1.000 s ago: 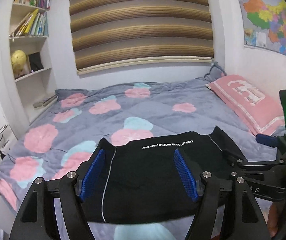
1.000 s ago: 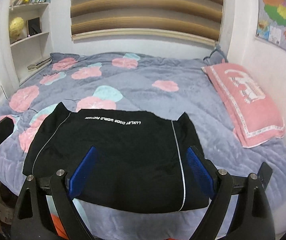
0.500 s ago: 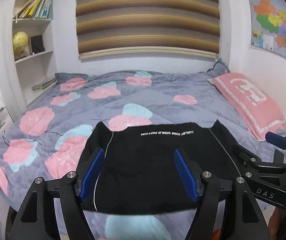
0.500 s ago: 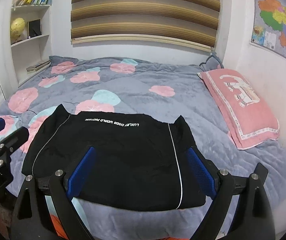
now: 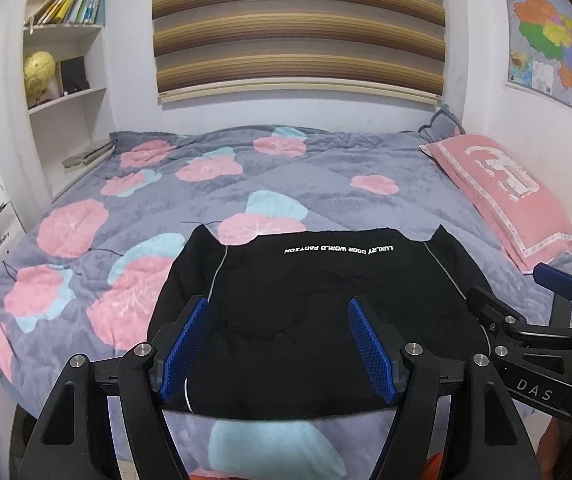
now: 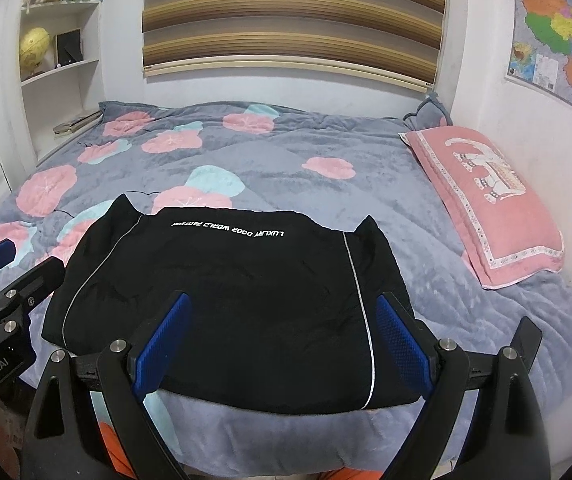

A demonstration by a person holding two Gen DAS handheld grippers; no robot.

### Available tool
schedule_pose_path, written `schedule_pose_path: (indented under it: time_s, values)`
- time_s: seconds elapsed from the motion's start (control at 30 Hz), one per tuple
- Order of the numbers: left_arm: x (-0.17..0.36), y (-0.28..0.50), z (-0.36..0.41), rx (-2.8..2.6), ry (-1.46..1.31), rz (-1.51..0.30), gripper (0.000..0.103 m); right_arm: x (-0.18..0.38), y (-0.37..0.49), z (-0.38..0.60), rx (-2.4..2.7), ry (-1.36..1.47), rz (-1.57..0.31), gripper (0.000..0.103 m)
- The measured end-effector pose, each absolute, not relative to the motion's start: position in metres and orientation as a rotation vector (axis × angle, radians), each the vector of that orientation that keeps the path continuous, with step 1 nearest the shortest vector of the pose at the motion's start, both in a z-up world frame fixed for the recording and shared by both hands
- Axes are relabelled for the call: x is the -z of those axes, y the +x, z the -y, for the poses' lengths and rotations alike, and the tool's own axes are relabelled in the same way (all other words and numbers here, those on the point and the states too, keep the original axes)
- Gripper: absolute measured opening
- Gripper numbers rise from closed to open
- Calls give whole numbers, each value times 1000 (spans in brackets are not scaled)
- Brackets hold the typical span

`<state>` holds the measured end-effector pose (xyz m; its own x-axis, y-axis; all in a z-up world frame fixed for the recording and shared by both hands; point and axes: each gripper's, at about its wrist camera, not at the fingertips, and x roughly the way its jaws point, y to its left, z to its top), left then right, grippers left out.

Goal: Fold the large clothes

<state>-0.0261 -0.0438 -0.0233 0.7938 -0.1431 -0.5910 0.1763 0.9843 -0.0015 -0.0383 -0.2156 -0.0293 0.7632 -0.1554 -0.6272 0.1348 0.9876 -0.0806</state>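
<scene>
hiding the black garment [image 5: 318, 320] near edge, both tools gape.

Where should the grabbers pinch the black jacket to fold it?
Probably the two near corners of the jacket, at the bed's front edge. It lies flat with that hem closest, so both open grippers, left and right, come from the front.

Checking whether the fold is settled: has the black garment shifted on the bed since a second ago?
No. The black garment keeps its far edge by the same pink flower on the quilt; neither tongs touch it.
</scene>
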Motion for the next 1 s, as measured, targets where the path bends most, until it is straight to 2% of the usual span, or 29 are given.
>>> schedule_pose_path:
  time_s: [1.0]
  values:
    - [35,-18,48,185,81,-667,73,38,-31,213,155,-24,-710,94]
